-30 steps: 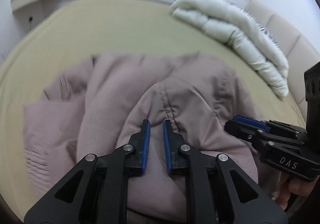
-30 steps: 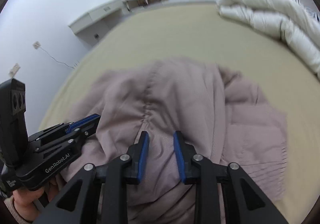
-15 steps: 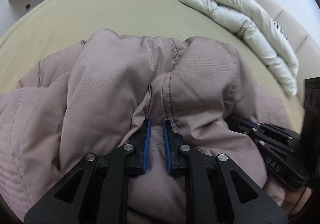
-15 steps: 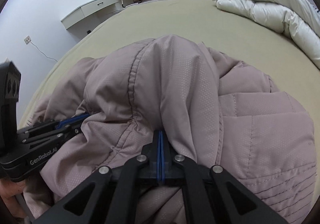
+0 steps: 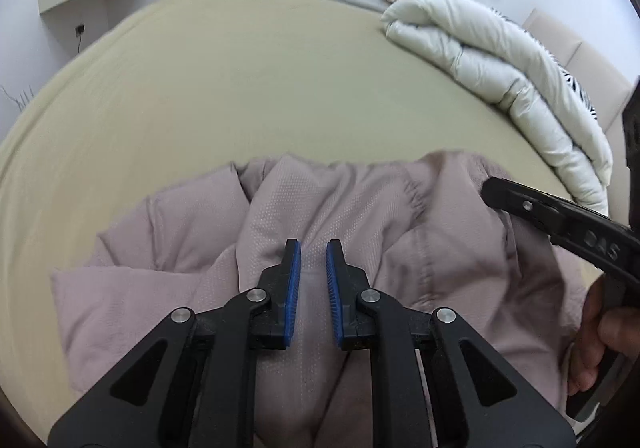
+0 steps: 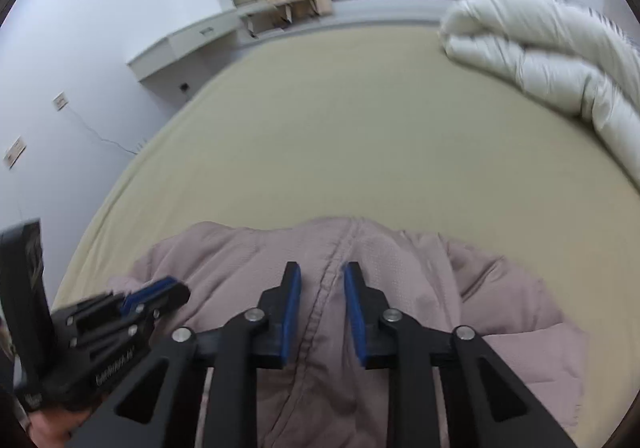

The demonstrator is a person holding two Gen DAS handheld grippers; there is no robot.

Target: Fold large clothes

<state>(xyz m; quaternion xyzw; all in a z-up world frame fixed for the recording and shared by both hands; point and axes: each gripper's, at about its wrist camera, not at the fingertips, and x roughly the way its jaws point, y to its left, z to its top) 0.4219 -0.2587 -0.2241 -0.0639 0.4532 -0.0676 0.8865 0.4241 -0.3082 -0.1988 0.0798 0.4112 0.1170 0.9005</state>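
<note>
Mauve padded jacket [image 5: 360, 216] bunched on bed.

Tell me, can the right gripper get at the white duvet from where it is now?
Probably not without moving. The right gripper hovers open over the mauve jacket, while the white duvet lies far across the bed. Nothing stands between them except bare sheet.

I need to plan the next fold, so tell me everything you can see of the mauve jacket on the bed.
The mauve jacket is a puffy, quilted garment in dusty pink with a fine dotted weave and stitched seams. It lies crumpled in a loose heap, not flat, at the near edge of the beige bed. One gathered seam runs up between the fingers of the right claw. Both claws, left claw included, are open above the fabric; whether either touches it is unclear.
</note>
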